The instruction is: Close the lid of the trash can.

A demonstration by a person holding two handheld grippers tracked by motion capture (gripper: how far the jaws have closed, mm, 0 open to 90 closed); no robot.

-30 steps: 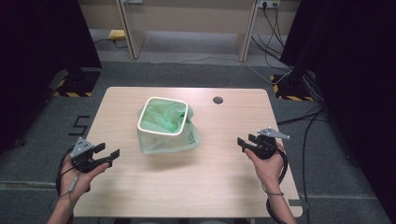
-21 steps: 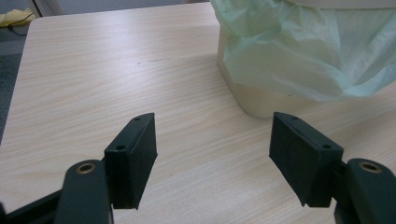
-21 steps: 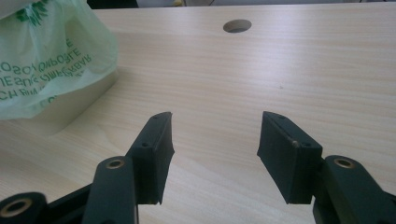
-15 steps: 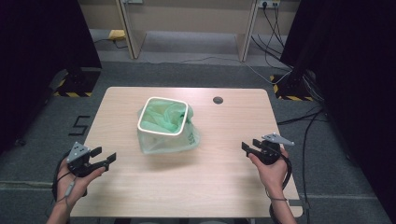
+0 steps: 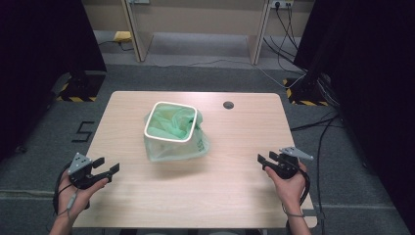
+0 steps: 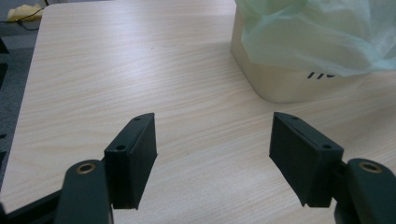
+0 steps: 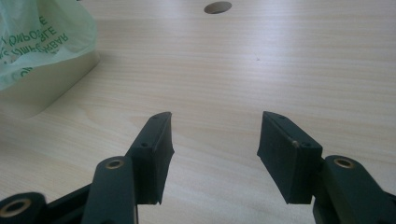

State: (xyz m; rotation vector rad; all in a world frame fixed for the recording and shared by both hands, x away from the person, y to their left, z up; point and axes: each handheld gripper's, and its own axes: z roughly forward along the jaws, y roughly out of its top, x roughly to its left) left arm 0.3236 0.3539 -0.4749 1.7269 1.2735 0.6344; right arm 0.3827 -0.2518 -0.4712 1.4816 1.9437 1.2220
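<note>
Standing mid-table: one white bin [image 5: 170,127], green bag [image 5: 171,123] lining it and draped over the rim, apparently fitted. Left gripper [image 5: 108,167] and right gripper [image 5: 264,160], jaws apart, empty, well clear either side of bin. Little seems left.

One bin [image 5: 170,128], one green bag [image 5: 195,145], two hand-held grippers, one table [image 5: 235,196].

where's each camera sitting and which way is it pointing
High view: above the person's side, looking forward and down at the table; shows both hands, left gripper, right gripper.
Left gripper view: rides the left gripper, jaws apart, facing the bin.
Right gripper view: rides the right gripper, jaws apart, facing the table hole.
Shared: the bin and its green bag.
</note>
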